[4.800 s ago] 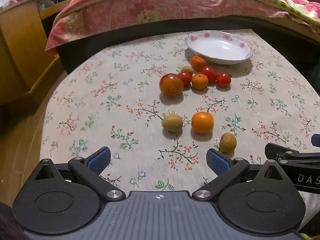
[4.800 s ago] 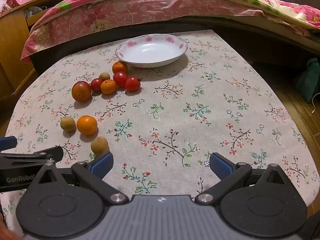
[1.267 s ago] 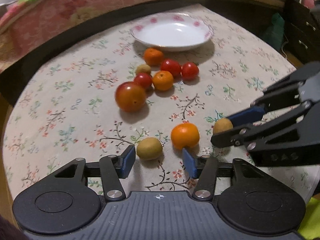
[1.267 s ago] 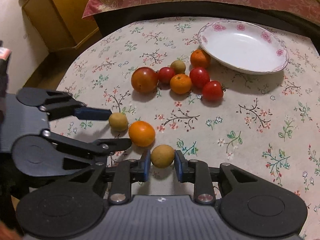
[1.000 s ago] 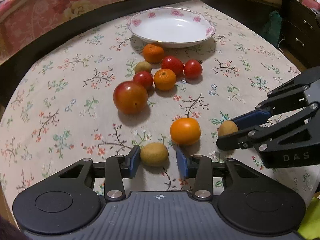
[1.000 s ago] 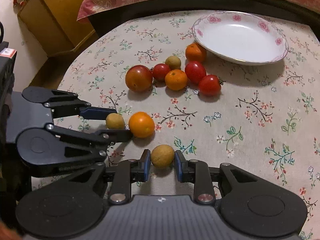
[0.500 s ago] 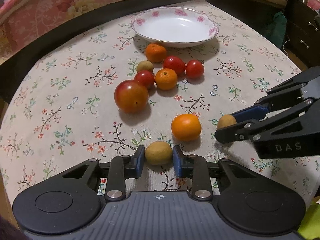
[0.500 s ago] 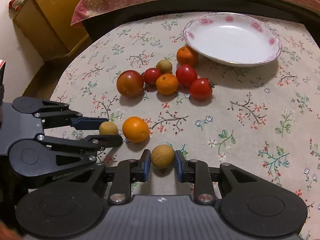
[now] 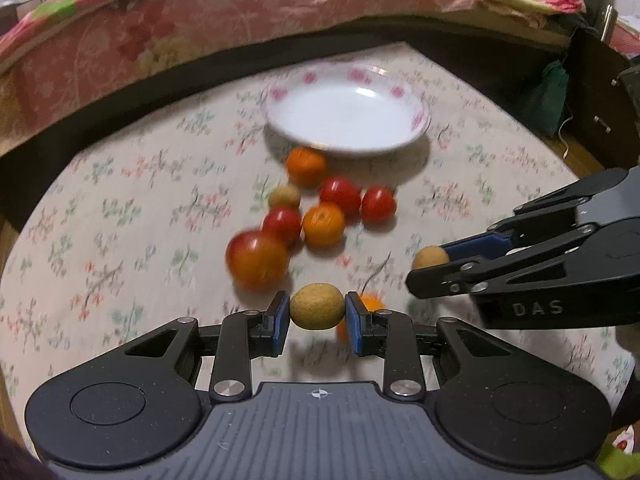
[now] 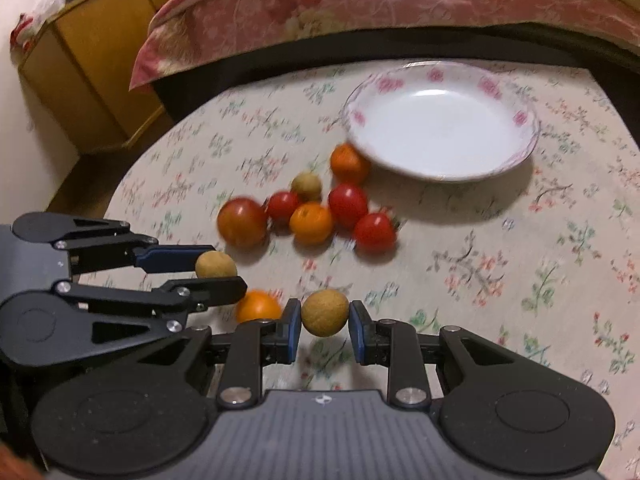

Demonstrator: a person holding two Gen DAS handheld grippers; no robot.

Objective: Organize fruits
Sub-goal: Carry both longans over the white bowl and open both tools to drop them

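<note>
Floral tablecloth (image 9: 120, 208) below, my left tongs (image 9: 317, 314) and right tongs (image 10: 324, 322) each pinch a brown longan; next, carry both far to the empty plate (image 10: 516, 116).

Round table with floral tablecloth (image 9: 120, 208). Bed with pink floral quilt (image 10: 360, 4) along far side. Wooden cabinet (image 10: 92, 80) far left. Dark drawer unit (image 9: 600, 92) far right, green bag (image 9: 554, 92) beside it.

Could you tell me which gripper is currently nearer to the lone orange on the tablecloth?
Left. The left gripper hovers almost directly over the orange; the right gripper sits just beside it.
</note>
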